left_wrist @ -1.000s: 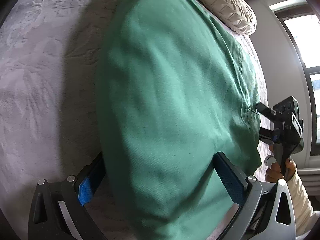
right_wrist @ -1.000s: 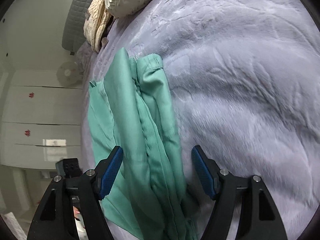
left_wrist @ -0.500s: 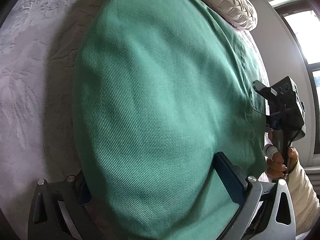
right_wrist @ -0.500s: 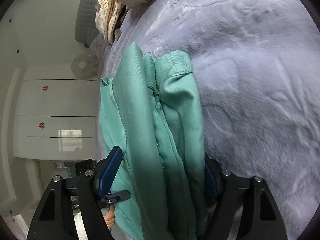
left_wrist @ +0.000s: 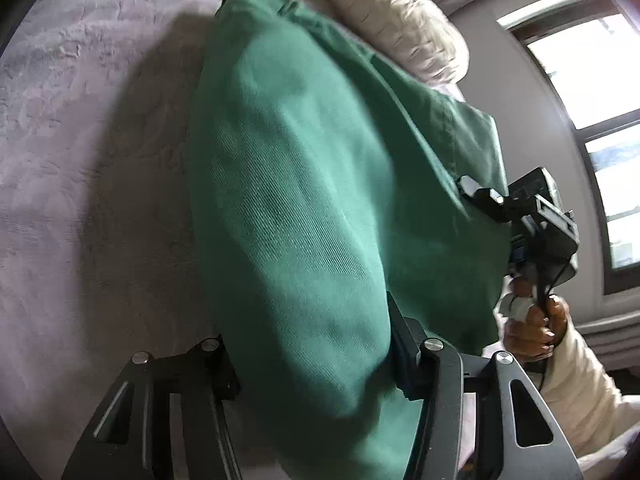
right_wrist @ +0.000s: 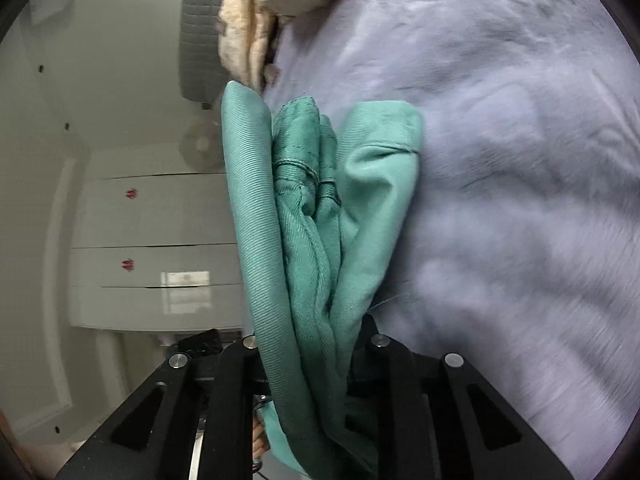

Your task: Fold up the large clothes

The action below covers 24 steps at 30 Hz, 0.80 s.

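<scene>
A large green garment (left_wrist: 304, 208) hangs lifted above the grey-lilac bedspread (left_wrist: 80, 160). My left gripper (left_wrist: 312, 364) is shut on a thick fold of it at the near edge. My right gripper (right_wrist: 308, 344) is shut on several bunched layers of the same garment (right_wrist: 320, 216), with hems and seams showing. In the left wrist view the right gripper (left_wrist: 476, 196) holds the cloth's right edge, with the hand below it. The fingertips of both grippers are hidden by cloth.
A cream quilted pillow (left_wrist: 396, 24) lies at the head of the bed, also seen in the right wrist view (right_wrist: 248, 40). A window (left_wrist: 600, 120) is at the right. White wardrobe doors (right_wrist: 160, 248) and a grey headboard (right_wrist: 200, 32) stand beyond the bed (right_wrist: 500, 160).
Both grippers have closed on the green garment and raised it off the bed. The cloth now hangs bunched between the jaws, and the views have tilted.
</scene>
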Motion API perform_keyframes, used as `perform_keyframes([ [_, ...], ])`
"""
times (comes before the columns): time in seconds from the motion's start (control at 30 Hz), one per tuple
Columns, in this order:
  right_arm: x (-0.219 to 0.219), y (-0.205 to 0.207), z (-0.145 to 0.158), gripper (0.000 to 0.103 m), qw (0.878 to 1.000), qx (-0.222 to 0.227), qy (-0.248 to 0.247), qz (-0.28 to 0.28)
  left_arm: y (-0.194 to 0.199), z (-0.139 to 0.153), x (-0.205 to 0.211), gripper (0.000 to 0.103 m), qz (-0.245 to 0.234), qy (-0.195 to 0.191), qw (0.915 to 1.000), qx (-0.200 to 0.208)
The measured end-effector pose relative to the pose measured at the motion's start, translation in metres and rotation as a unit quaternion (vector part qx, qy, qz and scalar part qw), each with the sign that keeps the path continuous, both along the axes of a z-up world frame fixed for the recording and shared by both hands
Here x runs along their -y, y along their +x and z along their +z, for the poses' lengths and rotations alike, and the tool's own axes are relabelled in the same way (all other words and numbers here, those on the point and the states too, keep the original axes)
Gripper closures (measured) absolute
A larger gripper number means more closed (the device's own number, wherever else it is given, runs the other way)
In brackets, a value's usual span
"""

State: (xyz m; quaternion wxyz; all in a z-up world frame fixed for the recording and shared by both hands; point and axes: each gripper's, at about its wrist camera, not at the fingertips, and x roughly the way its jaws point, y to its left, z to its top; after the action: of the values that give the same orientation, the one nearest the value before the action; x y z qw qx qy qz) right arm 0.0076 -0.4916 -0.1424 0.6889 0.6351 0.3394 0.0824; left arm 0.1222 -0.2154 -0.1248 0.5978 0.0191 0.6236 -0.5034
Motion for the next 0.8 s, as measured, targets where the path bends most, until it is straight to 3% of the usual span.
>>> perform_keyframes([
  [0.23,-0.049,-0.001,0.040,0.082,1.000,0.018,-0.006,-0.002,0.004,0.038,-0.059,0.047,-0.010,-0.030,0.9995,-0.005],
  [0.43,-0.126,-0.008,0.056,0.082,1.000,0.016,0.003,0.010,0.003,0.053,-0.147,0.047,-0.021,-0.003,0.9998,0.003],
  [0.57,-0.184,-0.020,0.034,0.081,0.999,-0.006,0.033,0.015,-0.002,0.027,-0.210,0.047,-0.020,0.041,0.9990,-0.001],
  [0.7,-0.225,-0.023,0.000,0.082,0.996,-0.075,0.018,0.035,-0.003,-0.020,-0.245,0.042,-0.003,0.102,0.9945,-0.027],
  [0.8,-0.224,-0.026,0.004,0.072,0.992,-0.121,-0.023,0.035,-0.001,-0.021,-0.269,0.042,0.003,0.090,0.9952,-0.037],
])
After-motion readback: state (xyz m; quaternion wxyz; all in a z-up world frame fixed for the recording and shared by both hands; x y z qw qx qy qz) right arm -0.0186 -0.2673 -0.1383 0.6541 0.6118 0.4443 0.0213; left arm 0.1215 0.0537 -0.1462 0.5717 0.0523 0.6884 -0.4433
